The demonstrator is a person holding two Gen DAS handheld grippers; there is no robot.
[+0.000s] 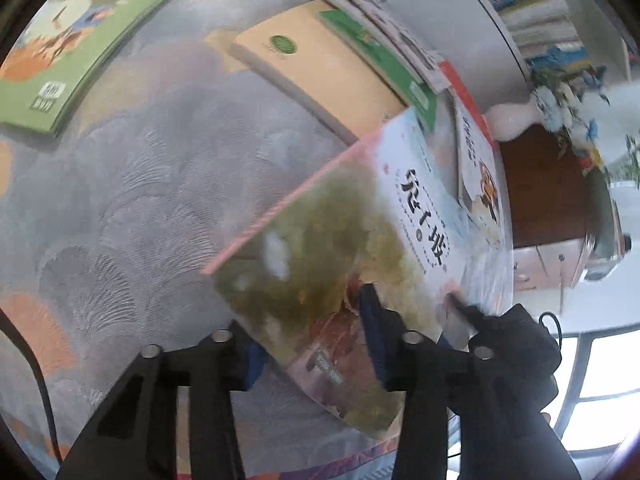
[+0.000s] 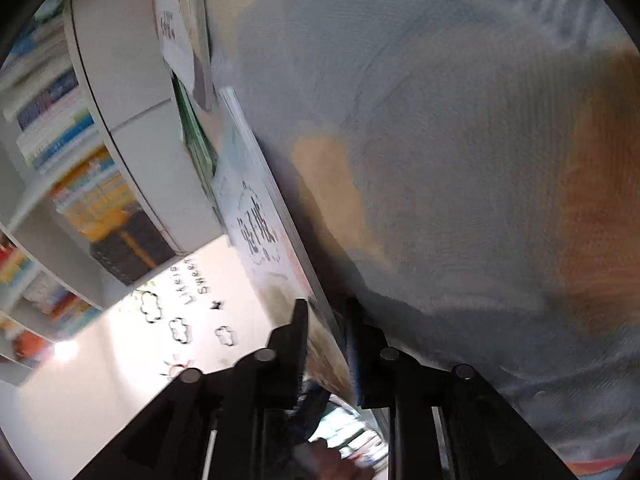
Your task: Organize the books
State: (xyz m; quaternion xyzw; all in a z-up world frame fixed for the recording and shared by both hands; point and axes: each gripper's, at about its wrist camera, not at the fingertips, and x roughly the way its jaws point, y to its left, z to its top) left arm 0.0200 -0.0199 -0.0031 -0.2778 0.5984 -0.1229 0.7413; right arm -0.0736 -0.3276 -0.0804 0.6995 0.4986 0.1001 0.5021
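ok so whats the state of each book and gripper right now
illustrated book: lifted, tilted, closed
green book: lying flat, closed
tan book: flat, closed, thin green book overlapping its far edge
left gripper: fingers either side of the illustrated book, grip unclear
right gripper: illustrated book between its fingers, grip unclear

Six books [image 1: 332, 216] on the cloth (one lifted), two claws [image 1: 312, 344]

The left wrist view looks steeply down along its fingers, close over the patterned tablecloth [image 1: 132, 184], the raised book [image 1: 340, 240] filling its centre toward four o'clock; the right wrist view is rolled sideways, nearly level, very close, meeting that book [image 2: 264, 232] edge-on; both share it, the cloth [image 2: 460, 160] and the bookshelf [image 2: 60, 128] [image 1: 532, 4].
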